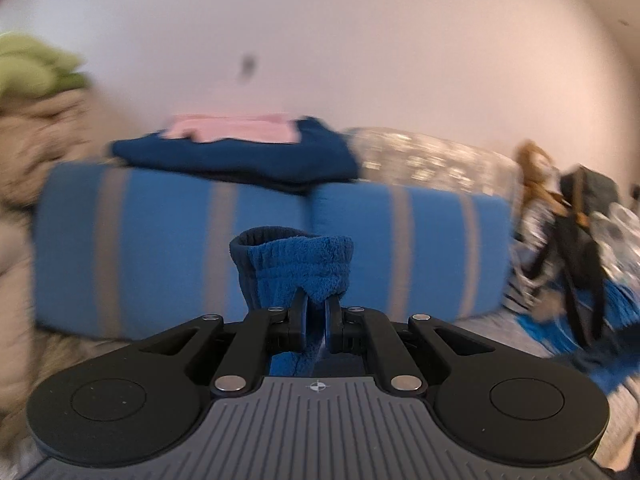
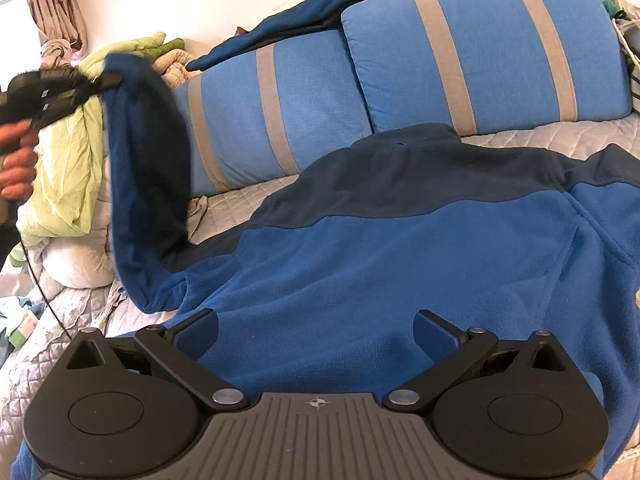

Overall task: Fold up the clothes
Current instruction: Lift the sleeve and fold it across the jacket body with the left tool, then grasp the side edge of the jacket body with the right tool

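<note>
The blue fleece jacket lies spread on the quilted couch seat, its darker yoke and collar toward the far striped cushions and its hem running near, under the right gripper. That gripper's jaws stand wide apart above the lower body of the jacket, with fleece between them but no pad pressing on it, so it holds nothing. Off to the left, the jacket's sleeve rises in a long near-vertical hang from the shoulder up to the left gripper, whose jaws are pinched tight on the cuff. A hand carries that tool near a heap of pale green bedding. The sleeve's long axis runs upward and leftward away from the body, so I judge the left hand is the one placed to swing it rightward across the chest, where the waiting right gripper sits nearest to pin the fold.
</note>
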Demonstrator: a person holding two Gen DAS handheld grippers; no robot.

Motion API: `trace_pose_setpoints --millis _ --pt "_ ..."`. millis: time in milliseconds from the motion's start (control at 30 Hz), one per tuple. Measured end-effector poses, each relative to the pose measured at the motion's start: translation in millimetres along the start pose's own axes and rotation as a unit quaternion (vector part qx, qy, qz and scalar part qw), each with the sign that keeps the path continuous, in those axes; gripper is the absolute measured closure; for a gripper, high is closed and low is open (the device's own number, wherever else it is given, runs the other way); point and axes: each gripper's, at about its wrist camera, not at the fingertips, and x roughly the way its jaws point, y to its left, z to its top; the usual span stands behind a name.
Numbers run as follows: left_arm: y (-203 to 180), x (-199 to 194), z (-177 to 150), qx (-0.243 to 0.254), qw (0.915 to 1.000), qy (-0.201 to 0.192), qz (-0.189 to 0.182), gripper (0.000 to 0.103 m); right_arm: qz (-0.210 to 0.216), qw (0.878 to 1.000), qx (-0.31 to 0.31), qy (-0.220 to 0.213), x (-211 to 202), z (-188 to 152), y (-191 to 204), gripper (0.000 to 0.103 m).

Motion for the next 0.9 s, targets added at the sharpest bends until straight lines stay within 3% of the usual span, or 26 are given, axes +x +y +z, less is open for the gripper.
trace_pose_setpoints --millis 133,167,200,267,367,467,667,900 --pt "-53 17 -6 0.061 0.9944 0.001 -0.087 0.091 0.002 1.000 0.002 0.000 1 0 -1 0.000" --pt "-64 19 -9 0.073 0.9911 0.004 -0.111 0.085 0.003 1.000 0.003 0.001 0 0 -2 0.000" --pt "-73 22 -13 0.080 0.9881 0.010 -0.131 0.070 0.003 1.000 0.004 0.001 0 0 -2 0.000" --pt "-87 25 -17 0.089 0.9840 0.013 -0.154 0.053 0.004 1.000 0.006 0.002 0 0 -3 0.000" --pt "-91 20 -23 0.095 0.9818 0.011 -0.164 0.043 0.006 1.000 0.010 0.003 -1 1 -3 0.000" --pt "-77 11 -30 0.086 0.9854 0.019 -0.146 0.040 0.006 1.000 0.016 0.001 -2 1 -4 0.000" --pt "-19 -3 -57 0.051 0.9940 0.064 -0.073 0.039 0.007 1.000 0.016 -0.002 -3 1 -4 0.000" --pt "54 -31 -97 0.005 0.9923 0.124 0.001 0.039 0.002 1.000 -0.002 0.004 -4 8 -1 0.000"
